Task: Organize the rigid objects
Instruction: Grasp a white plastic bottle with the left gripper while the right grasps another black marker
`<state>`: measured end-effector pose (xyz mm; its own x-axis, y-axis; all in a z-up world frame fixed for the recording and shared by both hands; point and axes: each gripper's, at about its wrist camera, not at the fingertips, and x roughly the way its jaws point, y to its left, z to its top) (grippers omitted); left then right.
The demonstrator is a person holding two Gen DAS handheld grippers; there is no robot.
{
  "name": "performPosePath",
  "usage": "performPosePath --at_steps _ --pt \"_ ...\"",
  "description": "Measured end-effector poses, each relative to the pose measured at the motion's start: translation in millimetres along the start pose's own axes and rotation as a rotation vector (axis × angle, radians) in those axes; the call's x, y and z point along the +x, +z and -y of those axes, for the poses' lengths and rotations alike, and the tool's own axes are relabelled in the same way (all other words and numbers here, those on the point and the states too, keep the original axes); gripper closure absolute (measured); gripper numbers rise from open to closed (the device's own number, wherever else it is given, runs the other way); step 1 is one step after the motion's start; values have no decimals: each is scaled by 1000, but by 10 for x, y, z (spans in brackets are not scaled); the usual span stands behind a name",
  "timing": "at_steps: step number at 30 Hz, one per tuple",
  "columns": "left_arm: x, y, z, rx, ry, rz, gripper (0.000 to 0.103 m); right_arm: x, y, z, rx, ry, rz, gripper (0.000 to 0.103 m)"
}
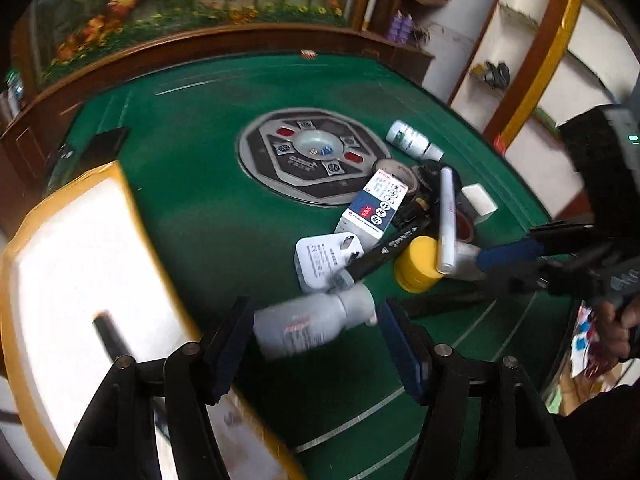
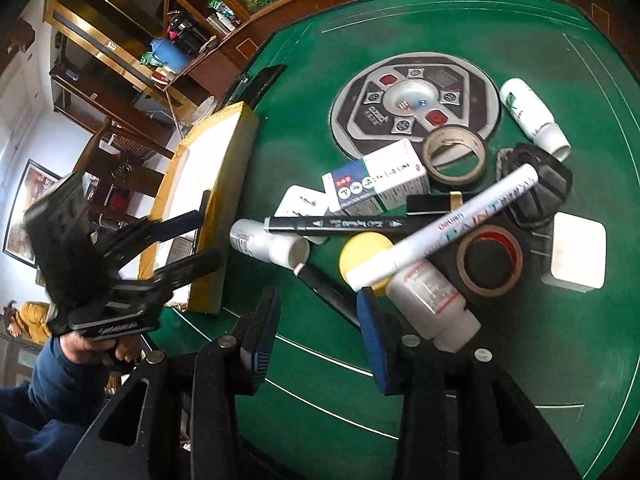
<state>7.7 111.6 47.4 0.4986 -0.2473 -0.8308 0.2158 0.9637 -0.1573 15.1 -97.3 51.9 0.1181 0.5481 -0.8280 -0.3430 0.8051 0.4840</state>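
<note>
On the green desk (image 2: pixel 520 380): a loose heap of rigid things lies beside the round centre panel (image 2: pixel 414 100).
Heap: white paint marker (image 2: pixel 460 220) slants over a yellow cap (image 2: pixel 366 256) and a white bottle (image 2: pixel 432 300); a black pen (image 2: pixel 340 224) crosses a small white bottle (image 2: pixel 268 244) — both near a printed box (image 2: pixel 376 184).
Tape: one tan roll (image 2: pixel 454 156) beside the box, another (image 2: pixel 490 264) just beside a white block (image 2: pixel 578 258).
Far bottle: white, green print (image 2: pixel 532 116), apart from the heap.
Left gripper (image 1: pixel 316 344): jaws open, the small white bottle seen between them but not pressed.
Right gripper (image 2: pixel 316 336): jaws open, empty — hovering over a black marker (image 2: pixel 328 292).
Tray: white with yellow rim (image 2: pixel 224 172), at the desk's left edge.
</note>
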Motion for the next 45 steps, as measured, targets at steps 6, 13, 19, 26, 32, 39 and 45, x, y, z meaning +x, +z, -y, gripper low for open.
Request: performPosePath --at_steps 6,13,19,26,32,39,45 --pt "329 35 88 109 31 -134 34 -40 -88 88 2 0 -8 59" --pt "328 -49 215 78 -15 -160 41 4 -120 144 -21 -7 -41 59" --pt "278 -197 362 14 -76 -175 64 131 -111 69 -113 -54 -91 59" --pt "401 -171 442 2 -52 -197 64 375 -87 -29 -245 -169 -163 75" --pt "481 -155 506 4 4 -170 65 554 -142 -202 -392 -281 -193 86" --pt "410 -280 554 -44 -5 -155 65 551 -307 -231 -400 -307 -199 88" --pt "398 -302 581 -52 13 -139 65 537 -372 -213 -335 -318 -175 87"
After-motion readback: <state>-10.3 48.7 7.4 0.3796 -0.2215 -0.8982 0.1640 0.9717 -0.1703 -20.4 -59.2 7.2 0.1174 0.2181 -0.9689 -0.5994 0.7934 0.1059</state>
